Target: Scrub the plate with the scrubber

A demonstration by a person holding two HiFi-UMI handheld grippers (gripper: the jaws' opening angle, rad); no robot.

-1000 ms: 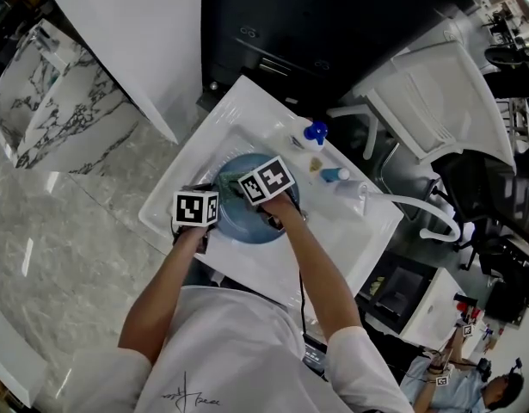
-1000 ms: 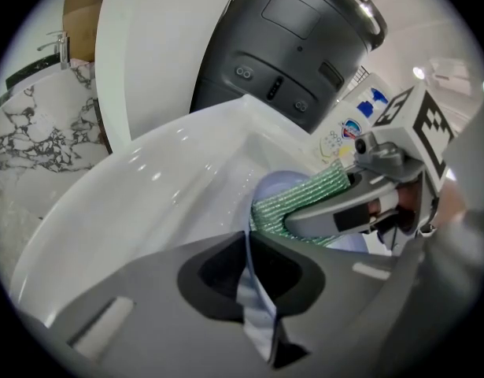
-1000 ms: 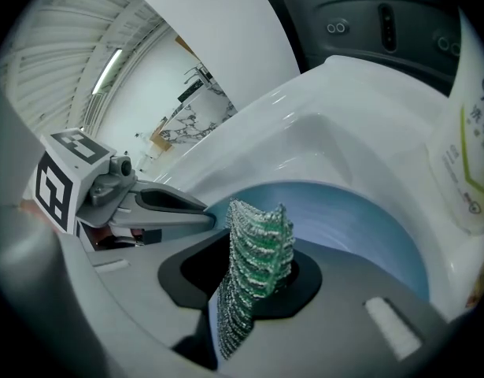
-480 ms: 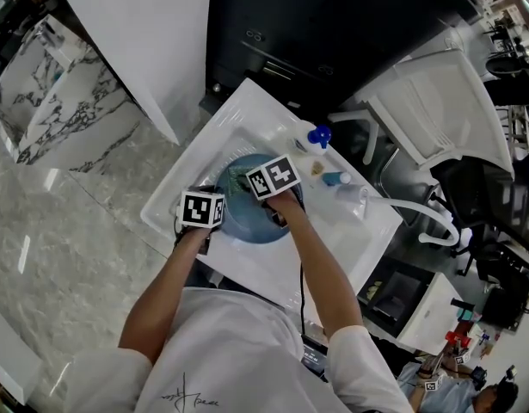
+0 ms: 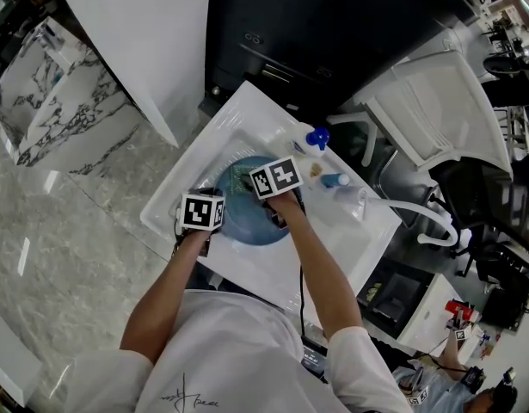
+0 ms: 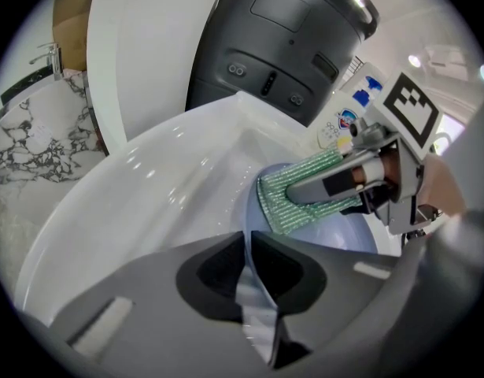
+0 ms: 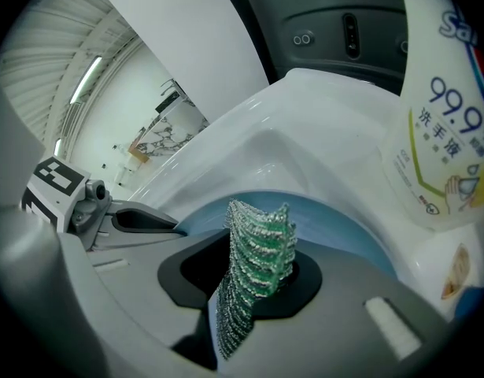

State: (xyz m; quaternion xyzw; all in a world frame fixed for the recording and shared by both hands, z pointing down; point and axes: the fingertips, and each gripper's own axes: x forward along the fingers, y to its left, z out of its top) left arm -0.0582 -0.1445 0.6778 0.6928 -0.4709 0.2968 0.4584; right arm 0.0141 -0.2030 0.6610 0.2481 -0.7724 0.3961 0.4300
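Note:
A blue plate [image 5: 247, 213] lies in the white sink [image 5: 195, 166]. My left gripper [image 5: 208, 222] is shut on the plate's near rim [image 6: 249, 246], which runs between its jaws. My right gripper [image 5: 251, 183] is shut on a green sparkly scrubber [image 7: 257, 266] and holds it over the plate [image 7: 336, 227]. In the left gripper view the scrubber [image 6: 293, 199] lies flat against the plate's upper part [image 6: 336, 235], pinched by the right gripper [image 6: 304, 191].
A white soap bottle with a blue cap [image 5: 314, 138] and a small blue-tipped bottle [image 5: 335, 178] stand on the sink's far ledge. The big bottle [image 7: 442, 132] looms close at the right. A dark cabinet [image 5: 333, 33] rises behind the sink.
The right gripper with the scrubber has slid slightly up and right across the plate. The left gripper has kept its hold on the rim.

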